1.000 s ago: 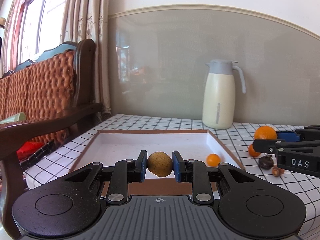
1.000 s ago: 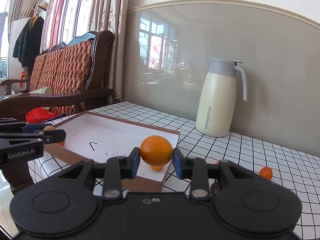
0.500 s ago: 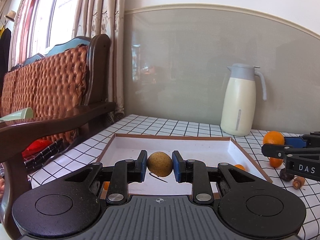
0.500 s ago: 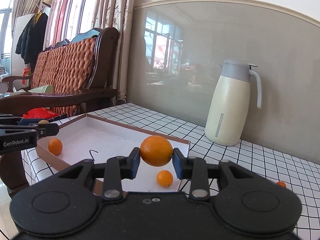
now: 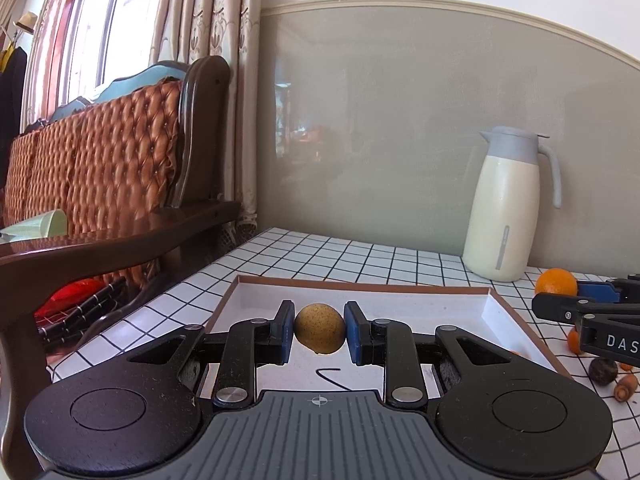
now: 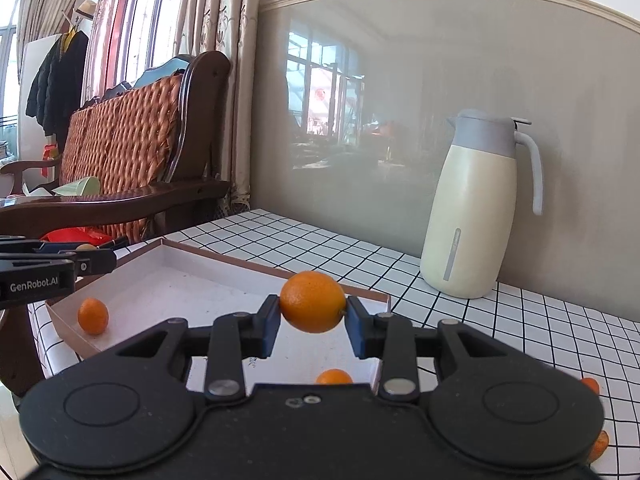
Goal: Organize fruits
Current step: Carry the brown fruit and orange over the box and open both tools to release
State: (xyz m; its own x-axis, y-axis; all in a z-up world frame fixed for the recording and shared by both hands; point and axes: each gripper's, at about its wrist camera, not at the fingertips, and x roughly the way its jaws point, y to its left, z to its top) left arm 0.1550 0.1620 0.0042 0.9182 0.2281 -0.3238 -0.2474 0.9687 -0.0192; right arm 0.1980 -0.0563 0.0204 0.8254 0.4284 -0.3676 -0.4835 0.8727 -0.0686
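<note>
Basically both loads sat over the tray: left gripper clamped a brownish round fruit with bare tray floor at 12 o'clock, right gripper clamped an orange over the tray's near corner.

Left gripper, right gripper both clamped, tilted slightly down

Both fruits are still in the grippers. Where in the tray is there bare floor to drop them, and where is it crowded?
The tray is bare through its middle and far corner, between the small orange by the near-left wall and another small orange at the near-right wall. The table right of the tray is crowded with loose small fruits. The tablecloth toward the jug is also bare.
</note>
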